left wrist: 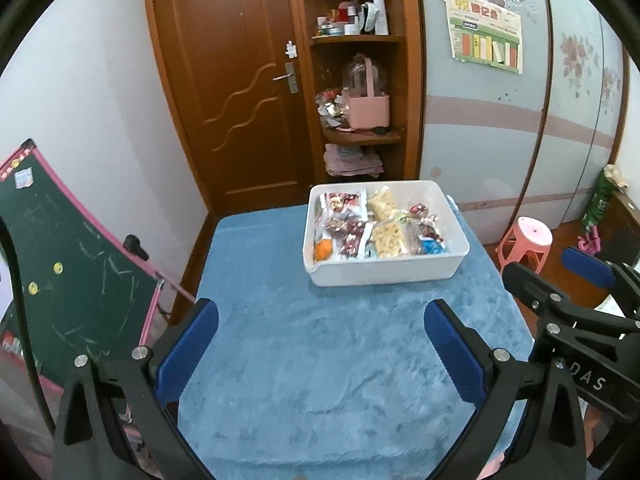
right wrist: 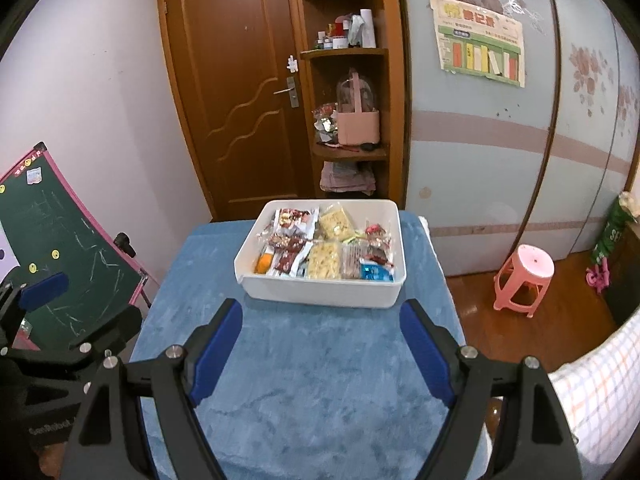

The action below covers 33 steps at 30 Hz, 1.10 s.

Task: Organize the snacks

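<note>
My left tool [left wrist: 320, 344] and right tool [right wrist: 320, 340] are black, angular frames with blue pads [left wrist: 188, 352], silver screw heads and white lettering on the body.

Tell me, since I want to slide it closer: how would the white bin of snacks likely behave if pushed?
The white bin looks rigid with a flat base, so it probably won't tip. The plush blue cloth under it may drag or bunch. The snack packets lie loose inside and will likely shift.

White bin [right wrist: 320, 294] on blue cloth [right wrist: 312, 380], pink stool [right wrist: 524, 276], green chalkboard [right wrist: 60, 236] edged pink
</note>
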Available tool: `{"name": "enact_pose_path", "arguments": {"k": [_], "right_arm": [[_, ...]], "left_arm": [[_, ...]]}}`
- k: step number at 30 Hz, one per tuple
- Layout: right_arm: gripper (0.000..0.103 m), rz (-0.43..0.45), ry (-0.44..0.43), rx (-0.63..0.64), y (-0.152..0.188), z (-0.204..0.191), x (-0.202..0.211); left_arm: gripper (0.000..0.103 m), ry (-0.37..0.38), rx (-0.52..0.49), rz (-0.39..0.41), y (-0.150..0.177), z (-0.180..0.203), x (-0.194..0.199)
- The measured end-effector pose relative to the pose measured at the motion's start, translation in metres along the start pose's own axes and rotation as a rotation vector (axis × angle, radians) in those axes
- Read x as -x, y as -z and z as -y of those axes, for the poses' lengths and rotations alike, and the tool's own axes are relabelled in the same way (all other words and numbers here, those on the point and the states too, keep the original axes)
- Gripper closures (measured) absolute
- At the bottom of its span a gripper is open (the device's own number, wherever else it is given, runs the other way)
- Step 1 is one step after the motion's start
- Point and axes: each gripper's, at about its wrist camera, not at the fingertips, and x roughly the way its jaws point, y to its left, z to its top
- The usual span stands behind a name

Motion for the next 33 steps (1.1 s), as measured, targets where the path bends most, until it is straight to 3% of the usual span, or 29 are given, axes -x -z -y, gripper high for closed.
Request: {"name": "enact_pose_path", "arguments": {"k": [7, 14, 21, 33], "right_arm": [[0.021, -0.083, 0.009, -0.039, 0.035, -0.005, 0.000], [0.021, -0.086, 0.048, -0.056, 0.071, -0.013, 0.011], [0.021, -0.107, 0.058, -0.035, 0.089, -0.021, 0.014], [0.021, -0.117, 0.057, -0.050, 0.088, -0.022, 0.011]], "left_arm": [[0.001, 0.033, 0.064, -0.064, 0.032, -0.010, 0.005], [0.001, 0.101, 0.128, -0.160, 0.063, -0.024, -0.005], [0.001, 0.010, 0.091, -0.126, 0.079, -0.025, -0.002], [0.001, 0.002, 0.110, -0.161, 0.088, -0.028, -0.009]]}}
